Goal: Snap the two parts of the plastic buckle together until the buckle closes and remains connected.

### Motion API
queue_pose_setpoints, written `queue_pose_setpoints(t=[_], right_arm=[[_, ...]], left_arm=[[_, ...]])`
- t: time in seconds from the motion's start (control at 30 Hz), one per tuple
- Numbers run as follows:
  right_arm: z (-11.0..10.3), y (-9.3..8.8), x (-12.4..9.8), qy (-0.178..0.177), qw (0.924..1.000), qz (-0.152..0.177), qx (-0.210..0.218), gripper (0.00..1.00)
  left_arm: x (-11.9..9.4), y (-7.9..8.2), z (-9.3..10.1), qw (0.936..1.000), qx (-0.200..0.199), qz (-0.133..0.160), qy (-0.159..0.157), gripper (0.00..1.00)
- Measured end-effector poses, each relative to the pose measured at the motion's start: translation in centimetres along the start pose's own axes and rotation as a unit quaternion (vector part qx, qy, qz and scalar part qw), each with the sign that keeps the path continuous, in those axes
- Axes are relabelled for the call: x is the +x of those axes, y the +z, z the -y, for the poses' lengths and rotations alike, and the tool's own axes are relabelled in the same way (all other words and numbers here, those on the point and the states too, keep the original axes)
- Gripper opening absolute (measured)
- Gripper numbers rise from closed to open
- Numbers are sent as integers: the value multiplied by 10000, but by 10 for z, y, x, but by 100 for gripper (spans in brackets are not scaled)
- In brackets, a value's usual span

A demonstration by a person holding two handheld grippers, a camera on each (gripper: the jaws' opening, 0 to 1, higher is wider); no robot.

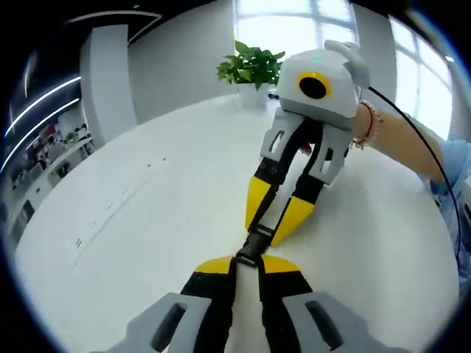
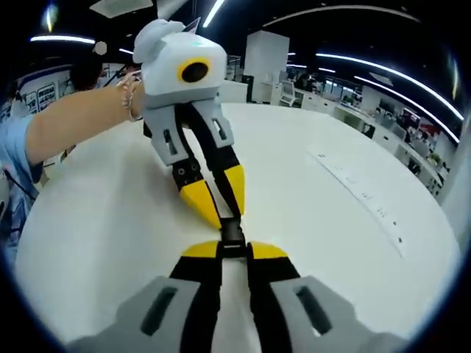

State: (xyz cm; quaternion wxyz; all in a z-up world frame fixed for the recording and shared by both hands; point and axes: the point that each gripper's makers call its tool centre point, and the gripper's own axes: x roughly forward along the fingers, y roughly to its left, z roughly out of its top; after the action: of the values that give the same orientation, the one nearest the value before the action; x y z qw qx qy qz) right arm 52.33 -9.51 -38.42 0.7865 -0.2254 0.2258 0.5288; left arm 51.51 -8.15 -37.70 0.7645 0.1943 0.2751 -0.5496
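A small black plastic buckle [image 1: 254, 243] lies just over the white table, stretched between the two grippers. My left gripper [image 1: 248, 263] rises from the bottom of the left gripper view with its yellow tips shut on the near end of the buckle. My right gripper [image 1: 274, 220] comes down from the upper right and is shut on the far end. In the right gripper view the buckle [image 2: 232, 232] sits between my right gripper [image 2: 234, 250] and the left gripper [image 2: 221, 202]. The two halves meet tip to tip; I cannot tell whether they are latched.
The round white table [image 1: 147, 191] has small printed marks [image 2: 360, 191] on one side. A potted green plant [image 1: 250, 65] stands at its far edge. A person's forearm with a bracelet [image 1: 368, 125] holds the right gripper. Office desks stand beyond the table.
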Motion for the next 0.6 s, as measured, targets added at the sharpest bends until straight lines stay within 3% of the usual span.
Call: queue_pose_setpoints(t=[0.17, 0.23, 0.37, 0.43, 0.57, 0.6], right_arm=[[8, 1, 1, -160, 9998, 47, 67, 19], [13, 1, 0, -316, 9993, 77, 162, 24], [12, 3, -2, -438, 9989, 154, 96, 25], [12, 6, -3, -540, 9984, 164, 46, 26], [14, 7, -4, -674, 9975, 147, 121, 28], [13, 7, -6, -740, 9970, 109, 186, 29]], left_arm=[[3, 2, -6, 9998, 151, 24, 109, 12], [1, 2, -10, 9996, 136, 1, 251, 20], [-12, 1, -26, 9958, 473, -82, 784, 44], [-20, 7, -22, 9959, 498, 22, 758, 49], [-45, 40, -24, 9916, 474, 642, 1019, 54], [-50, 42, -23, 9911, 490, 663, 1049, 55]])
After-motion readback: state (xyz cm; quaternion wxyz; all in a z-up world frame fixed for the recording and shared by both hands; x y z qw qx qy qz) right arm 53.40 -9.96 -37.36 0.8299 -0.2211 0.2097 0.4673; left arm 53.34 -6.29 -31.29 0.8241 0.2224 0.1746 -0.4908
